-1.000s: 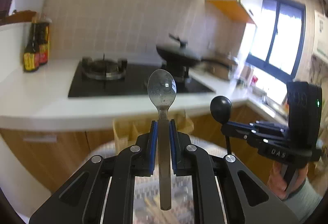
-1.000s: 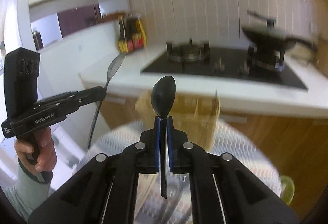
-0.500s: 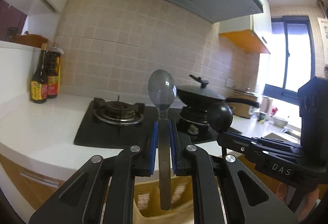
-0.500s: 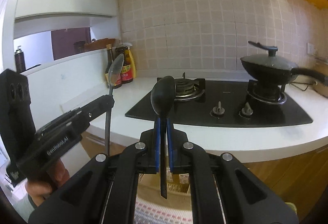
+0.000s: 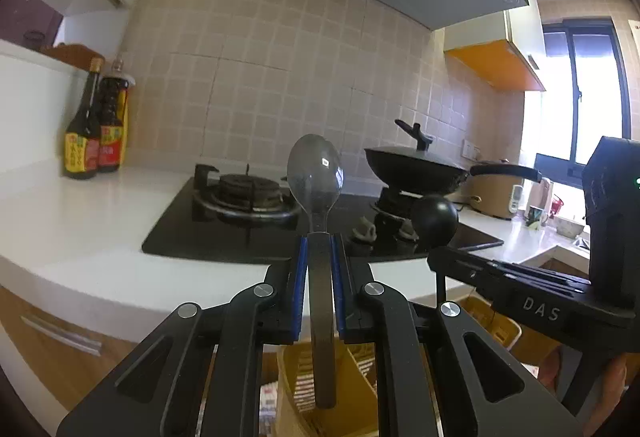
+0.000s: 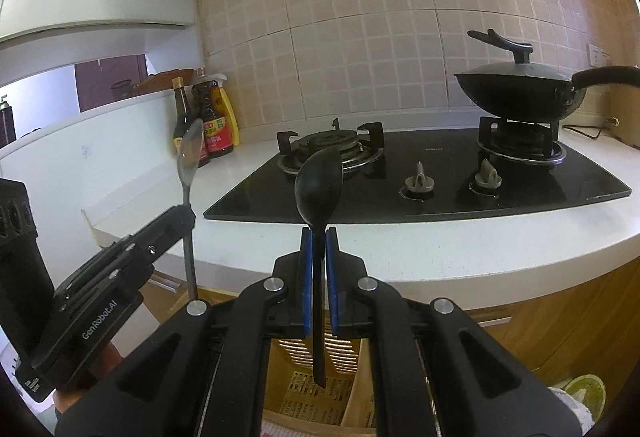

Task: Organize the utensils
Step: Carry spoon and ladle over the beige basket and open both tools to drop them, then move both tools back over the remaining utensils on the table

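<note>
My left gripper (image 5: 319,241) is shut on a metal spoon (image 5: 315,173), held upright with the bowl up and the handle hanging down. My right gripper (image 6: 319,237) is shut on a black plastic spoon (image 6: 319,185), also upright. Each gripper shows in the other's view: the right one with the black spoon (image 5: 435,215) at the right, the left one with the metal spoon (image 6: 190,149) at the left. A yellow slotted utensil basket (image 5: 300,389) sits below both grippers and also shows in the right wrist view (image 6: 304,381).
A white counter (image 6: 420,241) carries a black gas hob (image 6: 400,173) with a lidded wok (image 6: 516,89) on the right burner. Sauce bottles (image 5: 94,125) stand at the back left. Wooden cabinets run below the counter. A window (image 5: 576,97) is at the right.
Both grippers have risen and tilted up with their spoons, so the counter and hob now fill the views. The basket has dropped to the bottom edge.
</note>
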{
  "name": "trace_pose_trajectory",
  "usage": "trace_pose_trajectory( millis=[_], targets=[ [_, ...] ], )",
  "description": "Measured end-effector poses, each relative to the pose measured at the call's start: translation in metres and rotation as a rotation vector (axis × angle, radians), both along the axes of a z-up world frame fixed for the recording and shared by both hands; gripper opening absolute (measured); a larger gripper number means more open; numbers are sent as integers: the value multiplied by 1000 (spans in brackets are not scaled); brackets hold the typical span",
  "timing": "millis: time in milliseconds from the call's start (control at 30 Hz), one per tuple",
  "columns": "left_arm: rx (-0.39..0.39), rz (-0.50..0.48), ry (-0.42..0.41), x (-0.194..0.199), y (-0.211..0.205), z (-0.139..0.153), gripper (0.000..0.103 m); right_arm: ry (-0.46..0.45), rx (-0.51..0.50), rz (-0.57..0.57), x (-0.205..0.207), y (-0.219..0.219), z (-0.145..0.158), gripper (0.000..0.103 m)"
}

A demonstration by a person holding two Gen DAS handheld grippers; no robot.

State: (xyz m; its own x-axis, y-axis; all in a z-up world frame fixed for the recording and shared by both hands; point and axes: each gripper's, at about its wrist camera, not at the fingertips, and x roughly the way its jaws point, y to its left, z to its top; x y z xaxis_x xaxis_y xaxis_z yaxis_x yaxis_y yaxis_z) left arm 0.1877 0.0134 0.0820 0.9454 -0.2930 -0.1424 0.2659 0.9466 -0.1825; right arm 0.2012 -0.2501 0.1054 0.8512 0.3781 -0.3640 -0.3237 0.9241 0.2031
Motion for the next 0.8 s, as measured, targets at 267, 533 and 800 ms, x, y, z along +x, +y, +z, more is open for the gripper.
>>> trace_pose_trajectory(
  millis=[267,533,800],
  targets=[
    [-26,-55,42,-8,9,-7,20,26,-5,41,-18,-4,-4,13],
    [-34,-70,52,-41,22,10,34,49,25,50,-54,-19,10,39],
    [-40,-120,40,-95,25,37,37,57,17,27,-102,-29,35,47]
  ],
)
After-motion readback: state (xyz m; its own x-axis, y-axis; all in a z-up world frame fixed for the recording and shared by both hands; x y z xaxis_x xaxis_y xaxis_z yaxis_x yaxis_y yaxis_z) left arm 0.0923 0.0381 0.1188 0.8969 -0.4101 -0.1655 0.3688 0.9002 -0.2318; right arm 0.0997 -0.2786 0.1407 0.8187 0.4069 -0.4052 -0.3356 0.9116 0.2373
